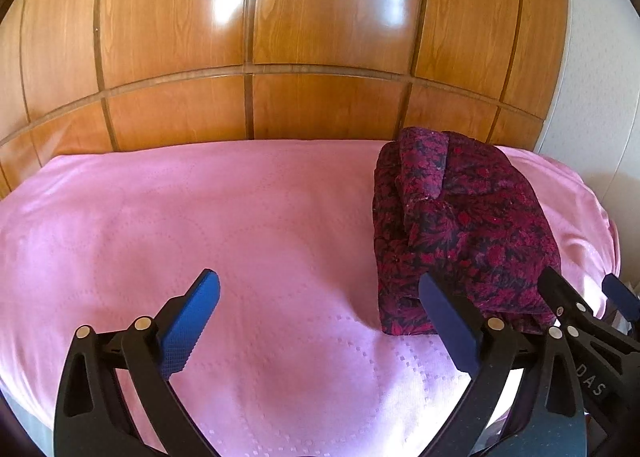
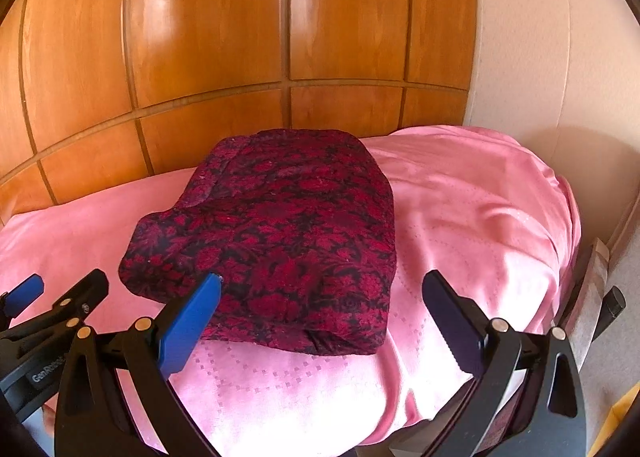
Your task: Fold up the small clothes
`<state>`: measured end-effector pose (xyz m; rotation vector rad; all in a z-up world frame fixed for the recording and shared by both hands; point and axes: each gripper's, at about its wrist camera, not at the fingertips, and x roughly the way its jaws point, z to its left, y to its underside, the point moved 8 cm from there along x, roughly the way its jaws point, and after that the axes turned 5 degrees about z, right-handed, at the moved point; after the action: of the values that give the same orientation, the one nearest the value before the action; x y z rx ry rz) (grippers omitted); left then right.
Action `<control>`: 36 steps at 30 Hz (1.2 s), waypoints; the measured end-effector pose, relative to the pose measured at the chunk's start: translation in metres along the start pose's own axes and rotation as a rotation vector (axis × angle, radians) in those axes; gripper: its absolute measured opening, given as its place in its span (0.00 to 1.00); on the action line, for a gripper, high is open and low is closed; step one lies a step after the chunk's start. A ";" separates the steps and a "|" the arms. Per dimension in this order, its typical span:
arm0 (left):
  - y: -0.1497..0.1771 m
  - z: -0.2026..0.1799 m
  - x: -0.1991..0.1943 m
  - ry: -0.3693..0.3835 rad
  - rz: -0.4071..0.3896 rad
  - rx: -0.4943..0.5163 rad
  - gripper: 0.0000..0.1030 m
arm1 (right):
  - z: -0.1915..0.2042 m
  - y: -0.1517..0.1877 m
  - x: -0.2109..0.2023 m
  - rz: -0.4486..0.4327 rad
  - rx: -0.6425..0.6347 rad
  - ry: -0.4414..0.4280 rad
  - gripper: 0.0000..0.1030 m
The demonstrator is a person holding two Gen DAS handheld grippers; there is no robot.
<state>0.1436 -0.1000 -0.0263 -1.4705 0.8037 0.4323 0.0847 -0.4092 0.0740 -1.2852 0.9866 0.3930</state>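
A folded garment [image 2: 276, 241] in dark cloth printed with crimson flowers lies on a pink bedspread [image 2: 472, 217], forming a thick, roughly rectangular bundle. Seen from the right wrist camera, the right gripper [image 2: 322, 317] hangs just short of the bundle's near edge with its two fingers spread wide and nothing between them; the blue pad of its left-hand finger [image 2: 188, 331] overlaps the near left corner of the bundle in this view, though whether it touches the cloth cannot be told, while the other finger sits over bare bedspread off to the right of the garment. Seen from the left wrist camera, the left gripper [image 1: 320, 319] is likewise spread apart and empty, poised over open pink bedspread [image 1: 200, 217], with the garment [image 1: 460, 233] ahead and to its right; a narrower folded strip lies along the top of the bundle on the side nearest this gripper. The right gripper's fingers [image 1: 568, 297] show at the far right edge of that view, close against the near end of the bundle (the two tools sit side by side, near each other). Beyond the bed, directly ahead of both grippers, stands a glossy wooden panelled wall [image 2: 208, 37], and a pale plain wall [image 2: 540, 37] rises to the right.
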 end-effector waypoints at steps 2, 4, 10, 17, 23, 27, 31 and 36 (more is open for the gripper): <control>-0.001 -0.001 -0.002 -0.012 -0.004 0.012 0.96 | -0.001 0.000 0.001 -0.005 0.000 0.010 0.98; -0.001 -0.002 -0.002 -0.024 -0.007 0.023 0.96 | -0.002 0.001 0.001 -0.004 -0.008 0.016 0.98; 0.003 -0.001 -0.002 -0.020 0.007 0.022 0.96 | -0.011 0.001 0.000 -0.012 0.018 0.027 0.98; 0.001 0.004 -0.005 -0.018 -0.003 0.009 0.96 | -0.018 -0.004 -0.008 -0.042 0.040 0.013 0.98; 0.001 0.004 -0.008 -0.029 -0.021 0.011 0.96 | -0.013 0.004 0.000 -0.007 0.030 0.004 0.98; 0.001 0.005 -0.008 -0.034 -0.025 0.008 0.96 | -0.010 0.005 0.000 -0.010 0.024 0.004 0.98; 0.001 0.007 -0.008 -0.040 -0.026 0.003 0.96 | -0.009 0.006 0.002 -0.007 0.029 0.001 0.98; 0.002 0.008 -0.008 -0.039 -0.024 0.001 0.96 | -0.008 0.005 0.002 -0.012 0.025 -0.002 0.98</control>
<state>0.1389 -0.0900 -0.0226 -1.4654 0.7545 0.4417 0.0792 -0.4159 0.0697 -1.2670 0.9790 0.3718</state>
